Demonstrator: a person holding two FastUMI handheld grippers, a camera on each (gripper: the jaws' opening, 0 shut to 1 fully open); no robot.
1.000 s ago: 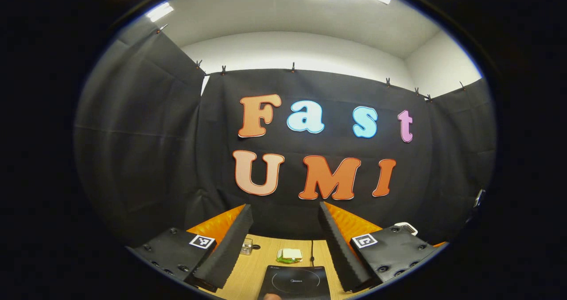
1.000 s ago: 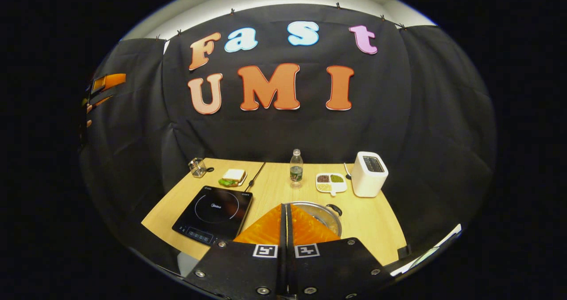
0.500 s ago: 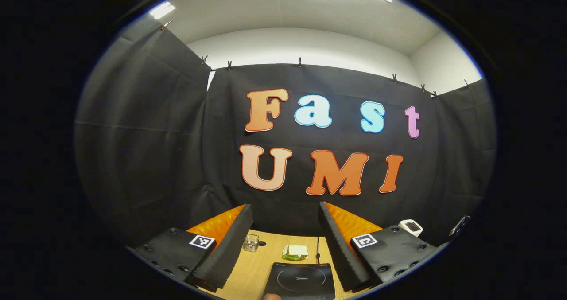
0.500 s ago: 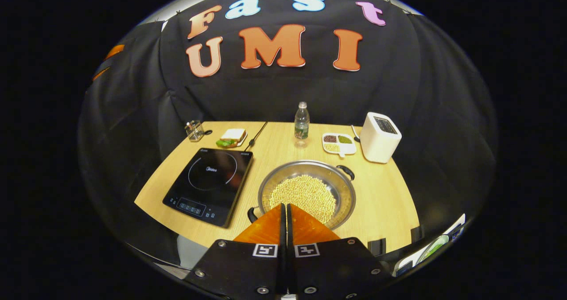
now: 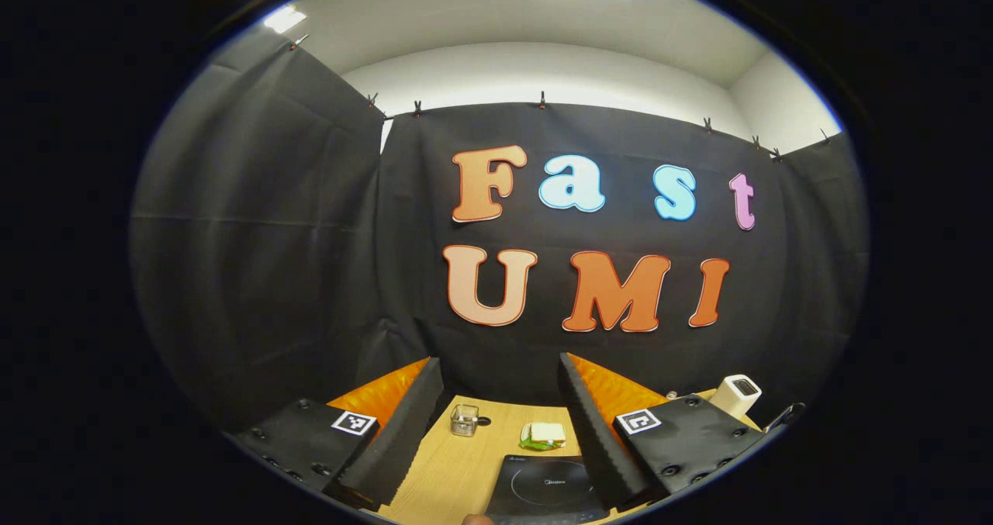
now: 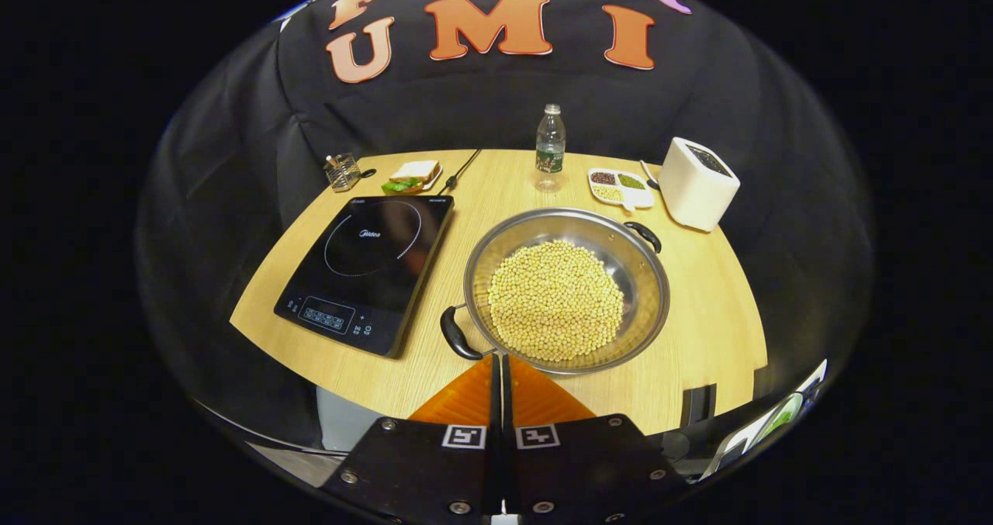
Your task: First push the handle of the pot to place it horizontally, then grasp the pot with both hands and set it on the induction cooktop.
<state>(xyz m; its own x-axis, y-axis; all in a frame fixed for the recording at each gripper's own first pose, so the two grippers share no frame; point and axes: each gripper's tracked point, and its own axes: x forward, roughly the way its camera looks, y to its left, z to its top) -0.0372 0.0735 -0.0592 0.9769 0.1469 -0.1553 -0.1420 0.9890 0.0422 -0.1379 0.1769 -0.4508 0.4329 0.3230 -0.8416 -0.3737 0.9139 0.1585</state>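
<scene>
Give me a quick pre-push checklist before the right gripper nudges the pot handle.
1. Right gripper shut for pushing: ok, fingers together.
2. Right gripper near the handle: ok, just in front of it, not touching.
3. Handles lying horizontally: not ok, they sit on a diagonal.
4. Induction cooktop surface free: ok.
5. Pot load: full of beans, push gently.
6. Left gripper open and out of the way: ok, held high over the cooktop's far end.

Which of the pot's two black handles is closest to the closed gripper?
The near-left handle, beside the cooktop. It sits just ahead of the right gripper; the other handle is at the far rim, toward the toaster.
</scene>
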